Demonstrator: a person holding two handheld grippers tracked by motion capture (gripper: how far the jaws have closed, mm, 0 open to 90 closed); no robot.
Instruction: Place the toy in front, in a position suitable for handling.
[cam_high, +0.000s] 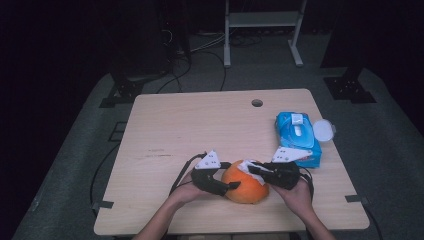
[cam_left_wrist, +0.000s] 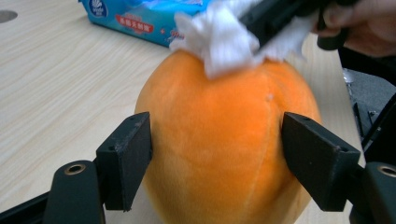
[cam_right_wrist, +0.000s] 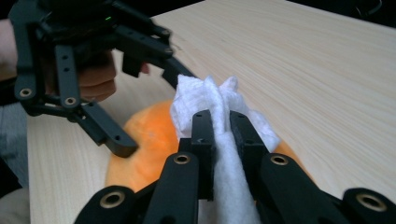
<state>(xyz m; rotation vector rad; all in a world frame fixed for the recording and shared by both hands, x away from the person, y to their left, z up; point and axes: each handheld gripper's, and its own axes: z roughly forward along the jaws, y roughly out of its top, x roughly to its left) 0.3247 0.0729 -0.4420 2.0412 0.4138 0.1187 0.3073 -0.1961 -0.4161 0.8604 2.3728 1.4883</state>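
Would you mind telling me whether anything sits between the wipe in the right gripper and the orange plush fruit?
Nothing visible does: the white wipe pinched in the right gripper already rests on top of the orange plush fruit, which the left gripper grips at its sides.

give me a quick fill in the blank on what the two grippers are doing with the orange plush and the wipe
1. The left gripper has its jaws on either side of the orange ____.
2. The right gripper is shut on a white ____.
3. The wipe rests on the ____ of the plush.
4. The blue wipes pack lies on the ____.

Missing words: plush; wipe; top; table
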